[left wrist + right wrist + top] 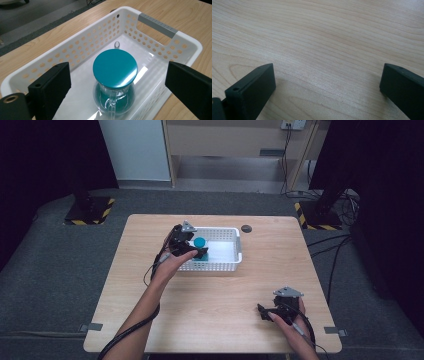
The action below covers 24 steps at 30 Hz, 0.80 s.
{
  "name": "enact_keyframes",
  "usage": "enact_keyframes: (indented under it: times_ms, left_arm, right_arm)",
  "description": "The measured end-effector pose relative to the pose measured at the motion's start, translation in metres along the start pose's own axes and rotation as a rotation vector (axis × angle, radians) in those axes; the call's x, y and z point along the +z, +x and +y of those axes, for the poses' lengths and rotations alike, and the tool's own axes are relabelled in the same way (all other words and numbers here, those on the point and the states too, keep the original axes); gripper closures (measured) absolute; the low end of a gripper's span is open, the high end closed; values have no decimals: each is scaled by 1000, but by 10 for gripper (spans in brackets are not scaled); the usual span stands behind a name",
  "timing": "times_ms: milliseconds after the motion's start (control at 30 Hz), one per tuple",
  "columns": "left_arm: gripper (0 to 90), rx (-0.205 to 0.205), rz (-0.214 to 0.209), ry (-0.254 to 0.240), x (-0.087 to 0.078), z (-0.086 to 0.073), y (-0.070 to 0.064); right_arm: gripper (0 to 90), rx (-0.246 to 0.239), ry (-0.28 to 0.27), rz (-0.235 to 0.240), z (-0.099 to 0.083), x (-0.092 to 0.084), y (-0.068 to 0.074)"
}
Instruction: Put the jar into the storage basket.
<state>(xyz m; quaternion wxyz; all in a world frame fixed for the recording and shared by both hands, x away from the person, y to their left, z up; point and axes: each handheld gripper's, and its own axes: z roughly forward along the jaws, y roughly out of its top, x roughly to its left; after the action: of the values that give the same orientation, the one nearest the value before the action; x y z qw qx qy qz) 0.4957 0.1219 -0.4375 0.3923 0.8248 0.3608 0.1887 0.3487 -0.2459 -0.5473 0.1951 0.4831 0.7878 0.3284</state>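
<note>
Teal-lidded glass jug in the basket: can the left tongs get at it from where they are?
Probably yes. The left tongs hang over the white basket with jaws wide apart on either side of the teal-lidded glass jug, not touching it. Nothing lies between; the basket's top is open.
</note>
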Motion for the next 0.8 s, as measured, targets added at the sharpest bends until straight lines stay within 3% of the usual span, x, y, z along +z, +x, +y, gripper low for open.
enact_keyframes:
  times_ms: [267,500,800]
  left_arm:
    - [33,2,8,-27,-19,-1,-7]
    - [35,28,2,-42,-38,-3,-20]
    - [38,45,-26,-41,-45,-6,-33]
  right_arm:
    - [2,0,0,0,0,0,0]
    - [2,0,0,0,0,0,0]
    - [2,0,0,0,0,0,0]
